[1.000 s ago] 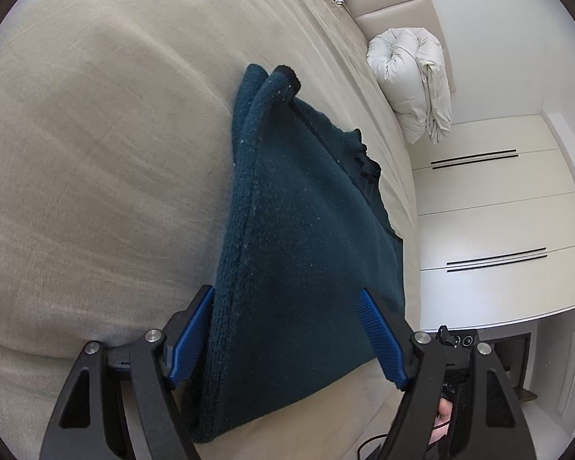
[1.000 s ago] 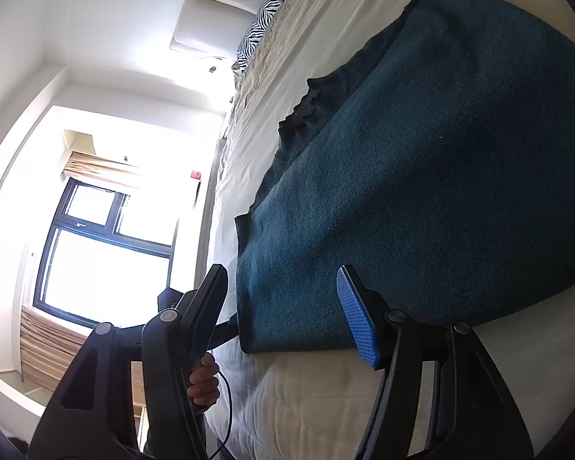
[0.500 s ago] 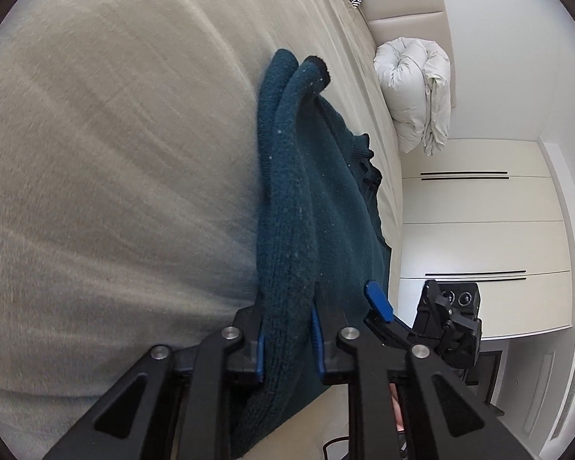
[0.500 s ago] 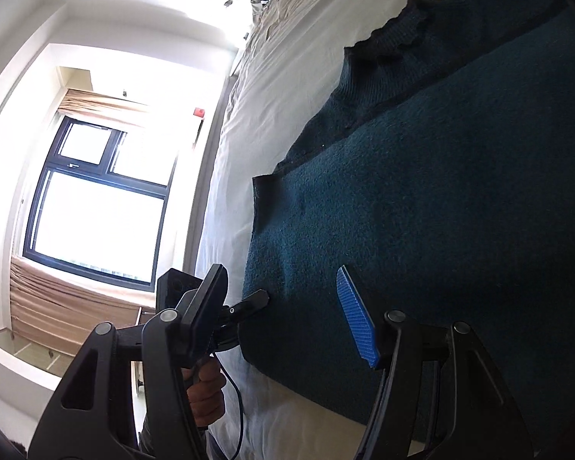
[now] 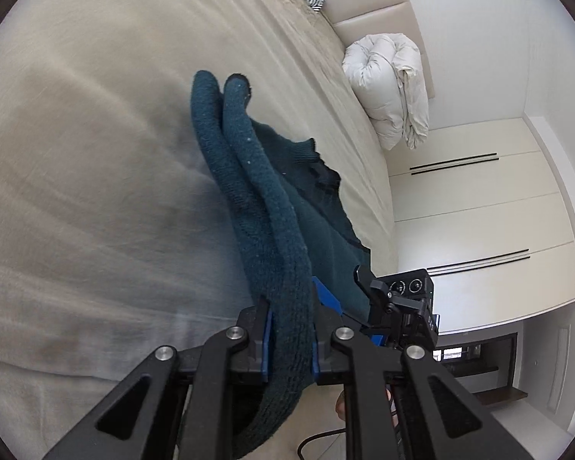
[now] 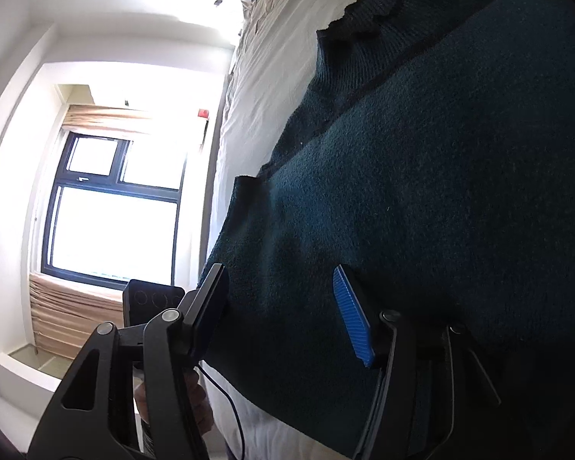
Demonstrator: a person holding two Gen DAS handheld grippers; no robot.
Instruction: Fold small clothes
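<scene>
The left hand-held gripper point(image 5: 290, 339), wide open a second ago, is now closing on the folded edge of the teal sweater point(image 5: 287, 230) lying on the bed point(image 5: 96, 153). The right hand-held gripper point(image 6: 283, 316) is straddling the opposite edge, half open, gripping nothing. A fold looks imminent.

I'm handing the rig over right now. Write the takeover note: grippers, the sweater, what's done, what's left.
Left gripper: closing on the bunched near edge of the teal sweater, pads pressing it.
Right gripper: open, sweater's other near corner between its fingers, not gripped.
Sweater lies on the bed, near edge lifted on the left side only.
Done: left grasp.
Left: grip with the right, then fold.
</scene>
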